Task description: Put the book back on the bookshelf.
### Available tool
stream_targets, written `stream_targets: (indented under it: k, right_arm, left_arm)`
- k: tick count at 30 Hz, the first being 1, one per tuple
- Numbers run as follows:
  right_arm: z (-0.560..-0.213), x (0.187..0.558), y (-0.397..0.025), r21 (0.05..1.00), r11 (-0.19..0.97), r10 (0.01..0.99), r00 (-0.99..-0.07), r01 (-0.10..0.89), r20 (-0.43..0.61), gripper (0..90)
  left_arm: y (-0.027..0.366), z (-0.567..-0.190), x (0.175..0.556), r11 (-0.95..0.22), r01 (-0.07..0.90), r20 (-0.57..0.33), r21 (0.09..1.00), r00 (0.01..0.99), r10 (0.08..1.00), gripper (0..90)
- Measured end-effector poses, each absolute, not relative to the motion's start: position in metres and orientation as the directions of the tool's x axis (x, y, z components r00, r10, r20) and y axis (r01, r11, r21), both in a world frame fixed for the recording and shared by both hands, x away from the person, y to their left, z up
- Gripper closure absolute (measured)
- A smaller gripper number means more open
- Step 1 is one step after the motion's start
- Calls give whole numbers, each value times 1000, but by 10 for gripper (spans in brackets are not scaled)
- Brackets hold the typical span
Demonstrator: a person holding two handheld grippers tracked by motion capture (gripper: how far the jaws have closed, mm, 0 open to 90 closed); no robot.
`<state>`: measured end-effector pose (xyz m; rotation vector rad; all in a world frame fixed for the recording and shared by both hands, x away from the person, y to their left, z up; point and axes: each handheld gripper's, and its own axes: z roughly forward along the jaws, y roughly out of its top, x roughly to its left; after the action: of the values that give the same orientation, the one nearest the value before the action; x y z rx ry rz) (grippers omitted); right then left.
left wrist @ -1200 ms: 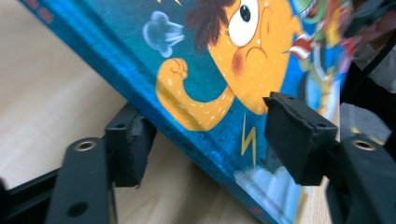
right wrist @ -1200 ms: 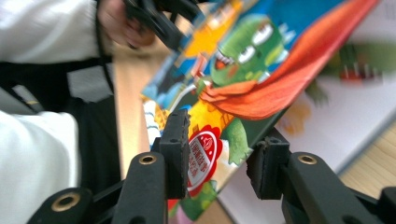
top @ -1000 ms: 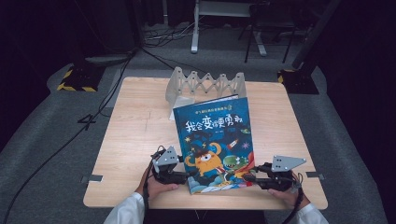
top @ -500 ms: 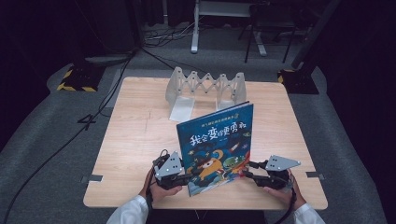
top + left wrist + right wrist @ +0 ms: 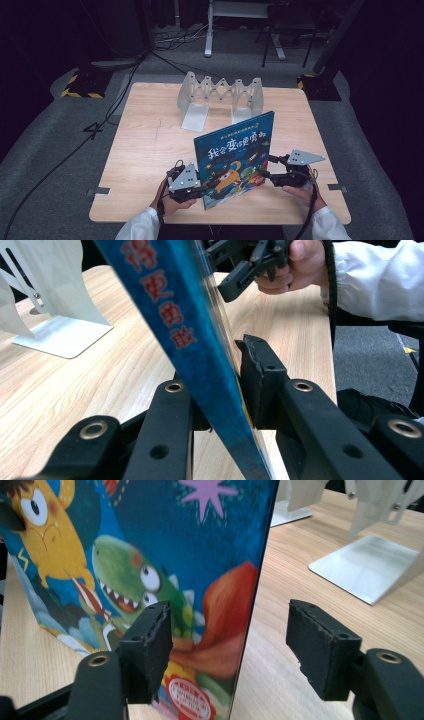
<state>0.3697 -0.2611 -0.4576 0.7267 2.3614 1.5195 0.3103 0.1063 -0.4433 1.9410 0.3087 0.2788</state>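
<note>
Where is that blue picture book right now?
In the high view the blue picture book stands upright near the wooden table's front edge, between the left gripper and right gripper, before the white folding book rack.

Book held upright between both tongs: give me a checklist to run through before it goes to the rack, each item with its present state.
1. Left tongs clamped on the book: ok, both jaws press its spine edge.
2. Right tongs clamped on it: not ok, the jaws straddle the other edge with a gap on the far side.
3. Book upright: ok, it stands nearly vertical, cover toward the person.
4. Bottom edge resting on the table: cannot tell.
5. Rack free of other books: ok, none stand in it.
6. Path from book to rack free: ok, bare wood lies between them.
</note>
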Motion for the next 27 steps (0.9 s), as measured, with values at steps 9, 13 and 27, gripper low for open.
stream_targets:
  k: [9, 13, 27]
  right_arm:
    - [-458, 376, -242, 897, 367, 525, -851, 246, 19, 419]
    - [-461, 373, -242, 908, 342, 534, -845, 243, 25, 458]
    - [-467, 358, -245, 929, 320, 558, -830, 188, -24, 509]
  left_arm:
    - [107, -443, 318, -347, 93, 55, 933, 917, 395, 746]
    - [107, -441, 321, -316, 100, 45, 943, 906, 421, 730]
    - [101, -428, 308, -282, 44, 97, 958, 877, 470, 720]
